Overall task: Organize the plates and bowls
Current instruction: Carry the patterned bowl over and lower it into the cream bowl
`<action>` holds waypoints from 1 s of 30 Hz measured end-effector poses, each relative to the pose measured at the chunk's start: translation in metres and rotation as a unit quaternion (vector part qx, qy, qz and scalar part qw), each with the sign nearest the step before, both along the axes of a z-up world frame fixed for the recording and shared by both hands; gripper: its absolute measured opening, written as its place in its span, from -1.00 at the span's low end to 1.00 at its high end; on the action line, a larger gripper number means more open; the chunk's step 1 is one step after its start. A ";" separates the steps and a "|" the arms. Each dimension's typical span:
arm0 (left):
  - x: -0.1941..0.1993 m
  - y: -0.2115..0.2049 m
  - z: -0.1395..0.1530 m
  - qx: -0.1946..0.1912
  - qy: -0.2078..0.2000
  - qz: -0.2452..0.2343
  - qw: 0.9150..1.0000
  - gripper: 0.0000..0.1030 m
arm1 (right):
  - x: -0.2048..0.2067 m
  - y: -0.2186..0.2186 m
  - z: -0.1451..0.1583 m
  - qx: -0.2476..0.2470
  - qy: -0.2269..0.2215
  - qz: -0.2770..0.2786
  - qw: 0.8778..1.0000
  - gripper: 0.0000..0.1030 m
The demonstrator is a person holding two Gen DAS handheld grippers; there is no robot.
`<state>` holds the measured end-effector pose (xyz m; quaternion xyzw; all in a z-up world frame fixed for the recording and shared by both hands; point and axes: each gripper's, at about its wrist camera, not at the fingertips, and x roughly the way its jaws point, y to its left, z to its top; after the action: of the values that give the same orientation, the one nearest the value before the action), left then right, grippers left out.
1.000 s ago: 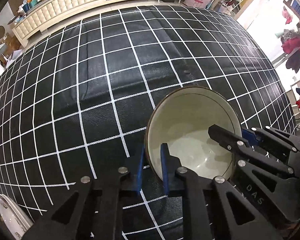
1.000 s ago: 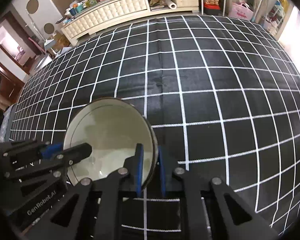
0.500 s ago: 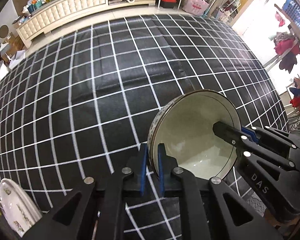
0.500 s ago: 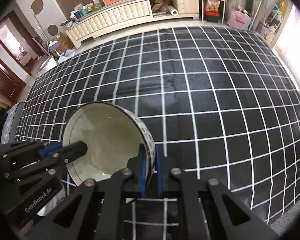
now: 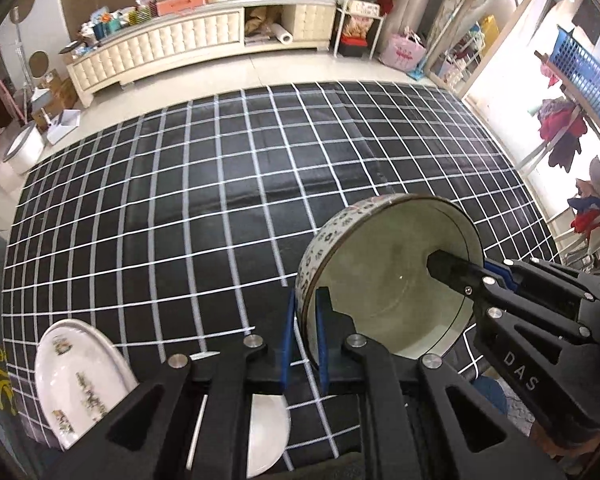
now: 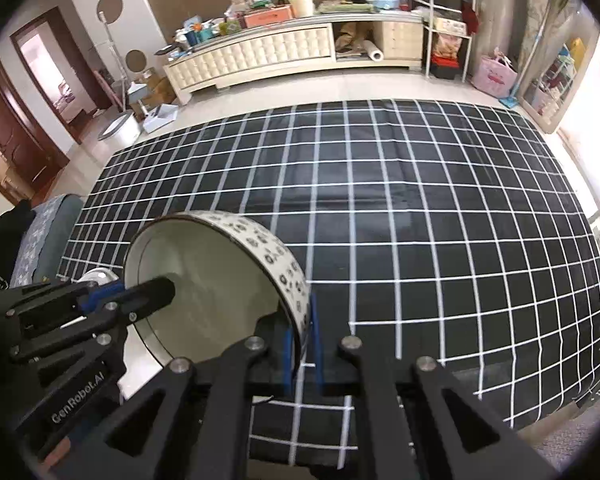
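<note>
Both grippers have the bowl (image 5: pixel 384 280) by its rim and have lifted it well clear of the checked cloth (image 5: pixel 204 216), where a second ago it sat low against the grid. The left gripper (image 5: pixel 304 336) is clamped nearly shut on the near-left rim; the right gripper (image 6: pixel 300 344) pinches the opposite rim just as tightly. The bowl now hangs tilted between them, above the table's near edge. A plate (image 5: pixel 76 376) has come into view at lower left, probably where the bowl is headed for stacking.

black grid-lined tablecloth (image 5: pixel 220 208) (white lines) carries a floral plate (image 5: pixel 76 380).
</note>
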<state>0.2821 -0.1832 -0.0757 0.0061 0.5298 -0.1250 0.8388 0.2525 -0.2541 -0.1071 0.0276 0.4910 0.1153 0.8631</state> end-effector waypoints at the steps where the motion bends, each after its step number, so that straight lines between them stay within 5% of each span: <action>1: -0.006 0.006 0.005 -0.001 -0.005 0.004 1.000 -0.83 | -0.002 0.006 0.002 0.000 -0.002 0.004 1.000 -0.77; 15: -0.053 0.100 0.016 -0.012 -0.022 0.044 0.999 -0.83 | -0.033 0.074 -0.002 -0.007 0.002 0.045 0.999 -0.77; 30: -0.082 0.136 -0.013 -0.018 0.008 0.051 0.999 -0.83 | -0.042 0.103 -0.036 -0.022 0.052 0.053 0.997 -0.77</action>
<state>0.1998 -0.0473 -0.0885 -0.0366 0.5338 -0.0914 0.8398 0.2100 -0.1513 -0.1433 -0.0114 0.5385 0.1484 0.8294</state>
